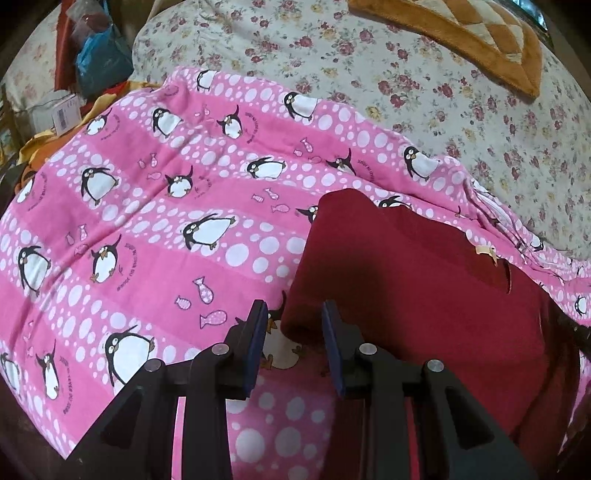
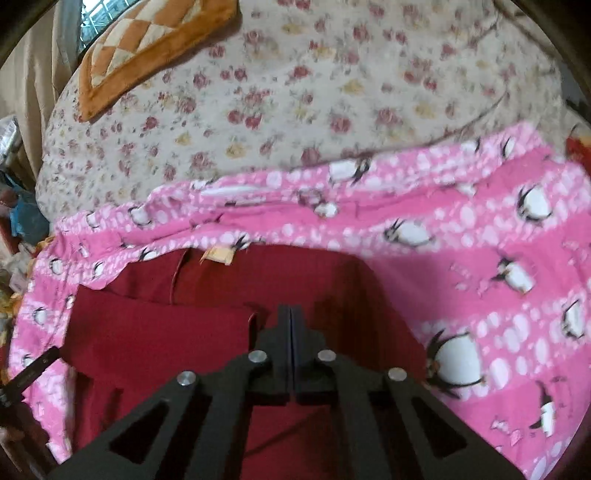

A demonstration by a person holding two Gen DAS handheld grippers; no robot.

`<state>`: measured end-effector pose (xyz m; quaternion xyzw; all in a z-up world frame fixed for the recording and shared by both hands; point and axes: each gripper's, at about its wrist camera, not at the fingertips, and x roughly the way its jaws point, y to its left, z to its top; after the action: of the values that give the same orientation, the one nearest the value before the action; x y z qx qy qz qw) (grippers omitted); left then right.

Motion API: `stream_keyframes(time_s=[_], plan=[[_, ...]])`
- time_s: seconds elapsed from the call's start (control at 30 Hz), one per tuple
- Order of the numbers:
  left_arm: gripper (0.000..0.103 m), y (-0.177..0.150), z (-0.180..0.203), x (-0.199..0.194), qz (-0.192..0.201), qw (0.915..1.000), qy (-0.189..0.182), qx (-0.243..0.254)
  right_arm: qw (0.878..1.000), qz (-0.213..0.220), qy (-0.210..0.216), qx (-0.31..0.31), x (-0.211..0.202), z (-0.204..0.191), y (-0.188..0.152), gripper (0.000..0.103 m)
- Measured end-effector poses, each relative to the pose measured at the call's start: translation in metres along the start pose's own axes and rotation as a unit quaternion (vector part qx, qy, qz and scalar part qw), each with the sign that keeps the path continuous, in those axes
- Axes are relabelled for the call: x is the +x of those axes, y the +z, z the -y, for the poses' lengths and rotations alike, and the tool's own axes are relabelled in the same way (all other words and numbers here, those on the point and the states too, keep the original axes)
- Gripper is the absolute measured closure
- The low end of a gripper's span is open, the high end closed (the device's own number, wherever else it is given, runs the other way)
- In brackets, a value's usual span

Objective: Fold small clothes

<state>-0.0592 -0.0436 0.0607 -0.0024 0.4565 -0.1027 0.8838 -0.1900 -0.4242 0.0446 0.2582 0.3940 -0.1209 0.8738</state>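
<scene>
A dark red garment (image 1: 413, 280) lies on a pink penguin-print blanket (image 1: 147, 206), with one part folded over towards the left. A small tan label (image 1: 487, 252) shows near its top edge. My left gripper (image 1: 293, 314) is open, its jaws on either side of the folded part's lower left corner, with nothing held. In the right wrist view the red garment (image 2: 207, 332) fills the lower middle, with its label (image 2: 218, 254) at the top. My right gripper (image 2: 290, 314) is shut, jaws pressed together over the garment; whether cloth is pinched is hidden.
The pink blanket (image 2: 498, 258) lies over a floral bedsheet (image 1: 424, 92). An orange patchwork cushion (image 1: 472, 33) sits at the far side of the bed. Bags and boxes (image 1: 81, 62) pile up beyond the bed's left edge.
</scene>
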Motion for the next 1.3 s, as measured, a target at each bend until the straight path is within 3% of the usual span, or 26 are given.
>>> stream_keyframes(time_s=[0.07,0.1,0.13,0.27,0.3,0.33,0.37,0.5,0.57,0.63,0.73,0.83,0.93,1.07,1.1,1.13,1.17,1.3], plan=[[0.094,0.0,-0.001,0.001,-0.002,1.0,0.0,-0.002,0.999,-0.018,0.029,0.024,0.007,0.0,-0.003,0.078],[0.094,0.0,-0.001,0.001,-0.003,1.0,0.0,-0.002,0.999,-0.021,0.04,0.03,0.011,-0.002,-0.005,0.057],[0.094,0.0,-0.001,0.001,-0.003,1.0,0.0,-0.002,0.999,-0.021,0.041,0.028,0.013,-0.005,-0.007,0.053],[0.094,0.001,-0.002,0.002,-0.001,1.0,0.005,-0.001,0.998,-0.06,0.021,-0.028,0.041,-0.032,-0.014,0.055],[0.094,0.002,-0.002,0.003,-0.002,1.0,0.007,-0.003,0.997,-0.068,0.012,-0.043,0.047,-0.038,-0.016,0.068],[0.094,0.002,-0.003,0.004,-0.003,1.0,0.007,-0.006,0.996,-0.066,-0.004,-0.059,0.049,-0.044,-0.017,0.089],[0.094,0.002,-0.004,0.004,-0.004,0.9999,0.006,-0.008,0.996,-0.058,-0.007,-0.07,0.046,-0.047,-0.017,0.098],[0.094,0.003,-0.003,0.003,-0.002,0.9999,0.011,-0.006,0.999,0.008,0.008,-0.051,0.007,-0.031,-0.003,0.098],[0.094,0.003,-0.001,0.004,-0.003,0.9999,0.013,-0.003,0.998,0.023,-0.028,-0.044,-0.002,-0.018,0.003,0.098],[0.094,0.003,0.003,0.007,-0.006,0.9999,0.012,-0.001,0.997,0.019,-0.071,-0.035,0.003,-0.003,0.006,0.098],[0.094,0.003,0.008,0.006,-0.001,1.0,0.002,0.001,0.999,-0.012,-0.047,-0.015,0.016,0.011,0.002,0.097],[0.094,0.009,0.011,-0.002,0.026,0.9994,-0.022,-0.008,0.999,-0.002,-0.029,-0.014,0.013,0.009,0.0,0.094],[0.094,0.018,0.02,0.0,0.036,0.9988,-0.031,-0.008,0.999,-0.002,-0.033,-0.008,0.008,0.01,0.002,0.08],[0.094,0.022,0.034,0.023,0.004,0.9993,-0.036,0.007,0.999,-0.013,-0.044,-0.023,0.014,0.007,0.002,0.069],[0.094,0.02,0.037,0.031,-0.011,0.9996,-0.022,0.016,0.997,-0.022,-0.054,-0.041,0.02,0.003,0.001,0.07],[0.094,0.018,0.039,0.038,-0.023,0.9994,0.001,0.024,0.996,-0.025,-0.064,-0.055,0.022,0.002,-0.001,0.088],[0.093,0.016,0.039,0.043,-0.032,0.999,0.013,0.028,0.994,-0.023,-0.075,-0.07,0.023,0.0,-0.001,0.1],[0.081,0.012,0.037,0.049,-0.031,0.9985,0.03,0.032,0.994,-0.001,-0.099,-0.053,0.019,0.017,0.004,0.099]])
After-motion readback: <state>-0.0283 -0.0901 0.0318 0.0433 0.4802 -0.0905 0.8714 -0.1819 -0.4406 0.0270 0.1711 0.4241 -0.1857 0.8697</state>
